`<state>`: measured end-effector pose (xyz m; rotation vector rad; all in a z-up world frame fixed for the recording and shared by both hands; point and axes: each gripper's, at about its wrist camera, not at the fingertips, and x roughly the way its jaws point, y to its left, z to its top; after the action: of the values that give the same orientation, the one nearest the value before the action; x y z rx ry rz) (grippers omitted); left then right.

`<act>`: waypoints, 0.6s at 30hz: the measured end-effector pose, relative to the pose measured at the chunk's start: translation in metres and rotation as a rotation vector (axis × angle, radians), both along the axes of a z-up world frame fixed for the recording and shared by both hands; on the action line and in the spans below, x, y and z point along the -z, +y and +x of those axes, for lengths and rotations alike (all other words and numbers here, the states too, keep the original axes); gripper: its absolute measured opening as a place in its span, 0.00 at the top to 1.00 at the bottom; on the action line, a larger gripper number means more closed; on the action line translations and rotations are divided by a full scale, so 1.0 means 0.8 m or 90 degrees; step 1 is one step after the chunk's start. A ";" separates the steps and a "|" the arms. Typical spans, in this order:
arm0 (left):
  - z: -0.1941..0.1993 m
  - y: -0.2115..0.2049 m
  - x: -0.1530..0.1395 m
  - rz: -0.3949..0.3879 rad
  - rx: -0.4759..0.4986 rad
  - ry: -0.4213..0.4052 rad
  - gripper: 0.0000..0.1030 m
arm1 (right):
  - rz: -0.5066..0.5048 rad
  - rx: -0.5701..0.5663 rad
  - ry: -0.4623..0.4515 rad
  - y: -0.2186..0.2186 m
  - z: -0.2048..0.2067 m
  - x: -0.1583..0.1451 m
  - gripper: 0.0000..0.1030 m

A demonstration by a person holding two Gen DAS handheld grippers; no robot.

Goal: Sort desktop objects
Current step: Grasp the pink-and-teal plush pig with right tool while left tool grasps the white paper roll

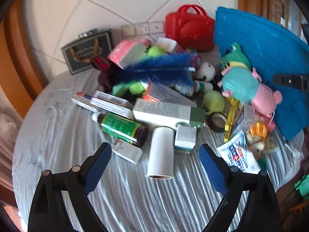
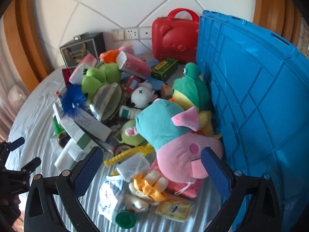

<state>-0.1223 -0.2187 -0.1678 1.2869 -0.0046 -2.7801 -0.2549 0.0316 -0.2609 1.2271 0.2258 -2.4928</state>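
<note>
A heap of mixed objects lies on a table with a grey striped cloth [image 1: 58,127]. My left gripper [image 1: 154,167] is open above the heap's near edge. A white roll [image 1: 161,152] lies below the gap between its fingers, untouched. A brown bottle with a green label [image 1: 121,128] and a white and green box [image 1: 168,114] lie just beyond. My right gripper [image 2: 151,171] is open too, hovering over a pink pig plush in a teal top [image 2: 179,139], a clear plastic box [image 2: 133,166] and a small doll with an orange bow [image 2: 146,191]. Neither gripper holds anything.
A tall blue crate [image 2: 260,106] stands on the right, close to the right finger. A red case [image 2: 173,36] and a dark framed box [image 2: 81,48] stand against the tiled wall. A green frog plush [image 2: 191,83], a blue feather duster [image 1: 160,67] and several cartons fill the pile.
</note>
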 end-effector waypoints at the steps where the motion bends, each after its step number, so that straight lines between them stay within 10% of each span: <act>1: -0.004 0.000 0.010 -0.003 0.018 -0.012 0.10 | 0.009 -0.007 -0.003 -0.003 -0.002 0.003 0.01; 10: -0.061 0.015 0.114 -0.053 0.115 -0.142 0.11 | 0.027 -0.039 -0.027 -0.009 -0.041 0.027 0.01; 18: -0.061 0.023 0.129 -0.100 0.139 -0.111 0.11 | 0.108 -0.051 -0.089 -0.017 -0.104 0.082 0.01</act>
<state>-0.1711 -0.2001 -0.2712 1.5661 -0.3883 -2.7597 -0.3382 0.0181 -0.3263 1.4242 0.4485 -2.3470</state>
